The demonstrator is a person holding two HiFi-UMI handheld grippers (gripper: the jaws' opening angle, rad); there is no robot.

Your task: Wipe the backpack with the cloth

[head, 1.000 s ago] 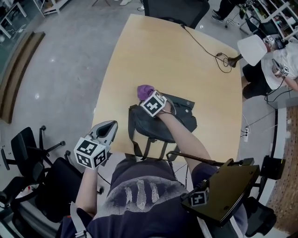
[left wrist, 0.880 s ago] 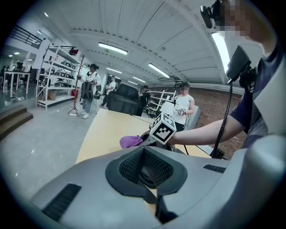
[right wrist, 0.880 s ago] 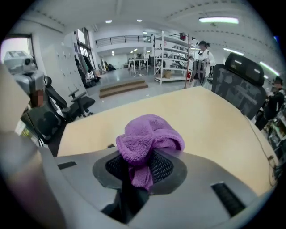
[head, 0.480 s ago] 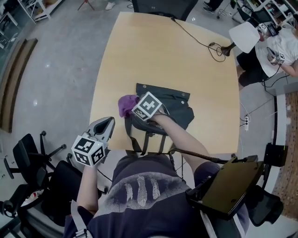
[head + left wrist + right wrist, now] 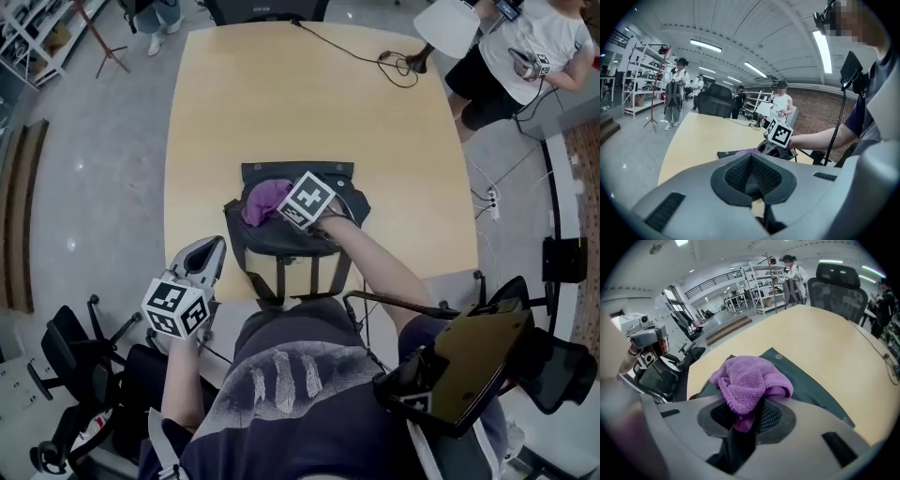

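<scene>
The right hand-held gripper [image 5: 745, 416] is pinching a crumpled purple cloth [image 5: 747, 380] on the dark backpack [image 5: 281, 242]. The left hand-held gripper [image 5: 752, 177] is hanging closed, empty.

**Bright, even indoor light; heavy fisheye bend in every view.**
You worked under long ceiling light strips [image 5: 707, 45], which showed as white bars across the top of the left gripper view, the one at upper right blown out to plain glare. In the head view the table [image 5: 281, 112] was lit flat and evenly, and the grey floor [image 5: 94, 187] at left carried a small bright glint. Straight lines bowed toward the edges, and both gripper views fell to black in their corners. In the right gripper view the cloth [image 5: 747, 380] at centre was sharp, while the lower left edge smeared into a pale, soft blur.
</scene>
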